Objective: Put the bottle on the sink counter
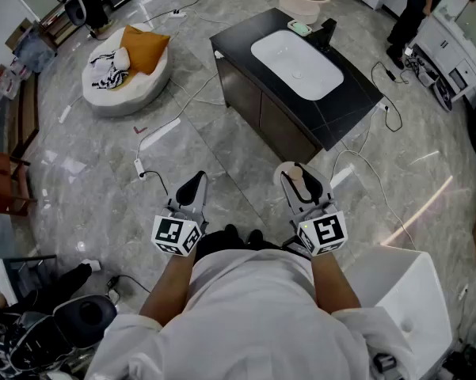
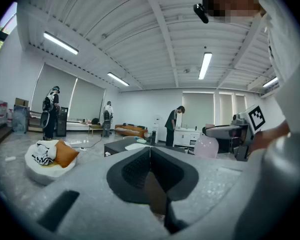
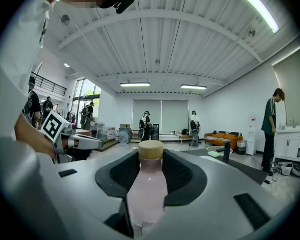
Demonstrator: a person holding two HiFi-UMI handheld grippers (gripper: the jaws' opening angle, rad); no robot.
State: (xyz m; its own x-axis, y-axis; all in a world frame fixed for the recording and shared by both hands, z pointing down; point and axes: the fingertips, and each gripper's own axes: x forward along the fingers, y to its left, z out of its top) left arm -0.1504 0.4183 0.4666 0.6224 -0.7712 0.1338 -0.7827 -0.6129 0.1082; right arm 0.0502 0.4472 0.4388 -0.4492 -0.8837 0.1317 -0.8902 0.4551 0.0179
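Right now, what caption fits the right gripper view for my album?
The right gripper holds a pale pink bottle with a tan cap between its jaws.

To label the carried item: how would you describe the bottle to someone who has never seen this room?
Facing the black sink counter, the person stands holding two tongs. The right tongs grip the bottle. It is pale pink and translucent with a tan cap, whereas the left tongs are shut on nothing.
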